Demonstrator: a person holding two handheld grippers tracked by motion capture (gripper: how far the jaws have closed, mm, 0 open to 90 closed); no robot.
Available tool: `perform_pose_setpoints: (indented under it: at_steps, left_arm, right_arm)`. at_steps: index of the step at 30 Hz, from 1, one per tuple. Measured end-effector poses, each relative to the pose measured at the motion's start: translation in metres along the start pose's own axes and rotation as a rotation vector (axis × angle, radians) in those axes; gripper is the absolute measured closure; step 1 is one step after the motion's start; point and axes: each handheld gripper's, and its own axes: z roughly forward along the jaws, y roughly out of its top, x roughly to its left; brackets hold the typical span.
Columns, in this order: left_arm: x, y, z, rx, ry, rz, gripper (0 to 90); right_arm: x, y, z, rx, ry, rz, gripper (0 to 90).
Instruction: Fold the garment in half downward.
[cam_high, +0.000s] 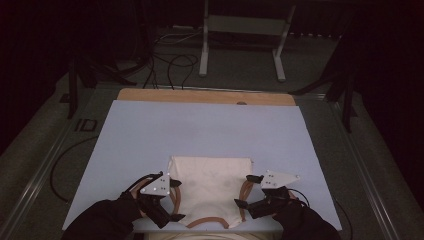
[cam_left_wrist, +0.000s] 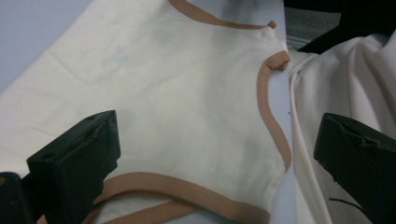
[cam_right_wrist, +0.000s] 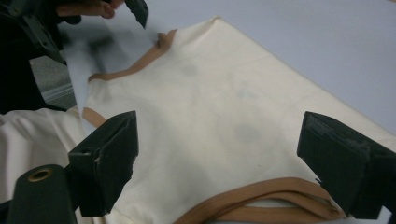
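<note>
A cream sleeveless top (cam_high: 210, 186) with tan trim (cam_high: 209, 223) lies flat on the blue mat, its neckline toward the near edge. My left gripper (cam_high: 176, 200) is open at the top's left armhole, jaws spread along its tan edge. In the left gripper view the jaws (cam_left_wrist: 217, 135) stand wide apart over the cloth (cam_left_wrist: 187, 102), with a tan strap (cam_left_wrist: 275, 130) between them. My right gripper (cam_high: 247, 191) is open at the right armhole. Its jaws (cam_right_wrist: 219, 135) straddle the cloth (cam_right_wrist: 219, 98) and doubled tan straps (cam_right_wrist: 261, 196). Neither gripper holds anything.
The blue mat (cam_high: 200, 130) covers a wooden table (cam_high: 200, 96). Beyond the table stand a white metal frame (cam_high: 240, 30) and loose cables (cam_high: 170, 65) on the floor. The person's white clothing (cam_left_wrist: 350, 79) hangs at the table's near edge. Dark sleeves enter from below.
</note>
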Motion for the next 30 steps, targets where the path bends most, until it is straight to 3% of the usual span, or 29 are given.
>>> perform_pose_setpoints:
  at_steps: [16,20,27,30]
  left_arm:
    - [0.016,0.014,-0.013,-0.03,0.026,-0.007,1.1]
    - [0.019,0.017,-0.016,-0.032,0.039,0.0,1.1]
    - [0.033,0.021,-0.023,-0.045,0.069,-0.026,1.1]
    - [0.039,0.024,-0.026,-0.047,0.08,-0.032,1.1]
  right_arm:
    - [-0.008,0.009,-0.008,0.002,-0.026,-0.025,11.3]
    - [-0.011,0.011,-0.01,-0.011,-0.037,-0.01,11.3]
    - [-0.017,0.018,-0.014,-0.004,-0.056,-0.019,11.3]
    - [-0.022,0.022,-0.016,-0.026,-0.068,-0.003,11.4]
